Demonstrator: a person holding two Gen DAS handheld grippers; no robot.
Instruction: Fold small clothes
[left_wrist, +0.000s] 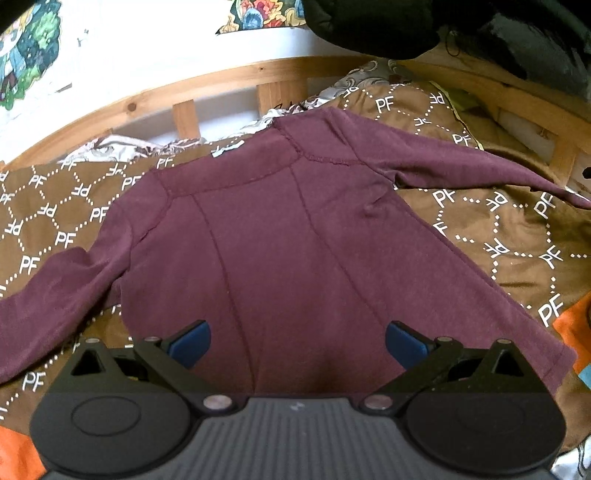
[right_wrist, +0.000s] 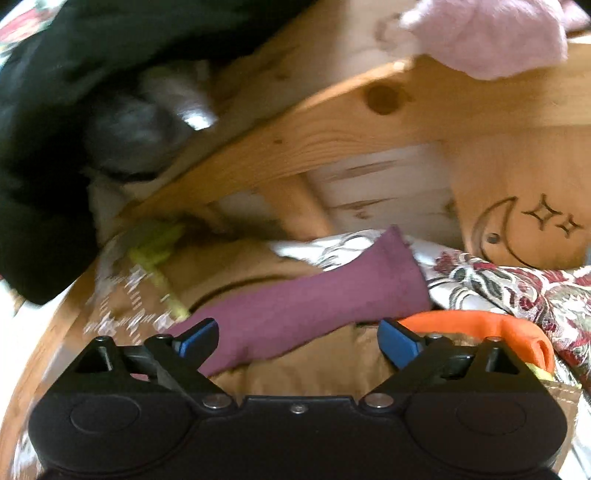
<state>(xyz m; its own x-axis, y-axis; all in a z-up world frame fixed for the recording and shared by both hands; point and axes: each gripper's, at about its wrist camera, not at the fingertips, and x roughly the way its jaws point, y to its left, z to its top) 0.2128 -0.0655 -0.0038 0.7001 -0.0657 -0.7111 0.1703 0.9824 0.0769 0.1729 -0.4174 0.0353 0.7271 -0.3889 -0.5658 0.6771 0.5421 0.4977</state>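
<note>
A small maroon long-sleeved top (left_wrist: 280, 236) lies spread flat, back up, on a brown "PF" patterned blanket (left_wrist: 509, 236). Both sleeves stretch out to the sides. My left gripper (left_wrist: 297, 343) is open and empty, just above the top's lower hem. In the right wrist view, the end of one maroon sleeve (right_wrist: 314, 299) lies on the blanket, cuff pointing up right. My right gripper (right_wrist: 297, 341) is open and empty, its left fingertip (right_wrist: 197, 338) over the sleeve.
A wooden bed rail (left_wrist: 221, 92) runs behind the top. A wooden board with a moon and stars (right_wrist: 524, 221) stands at right. An orange item (right_wrist: 498, 328), floral fabric (right_wrist: 517, 284), a pink cloth (right_wrist: 487, 33) and black cloth (right_wrist: 55, 110) lie around.
</note>
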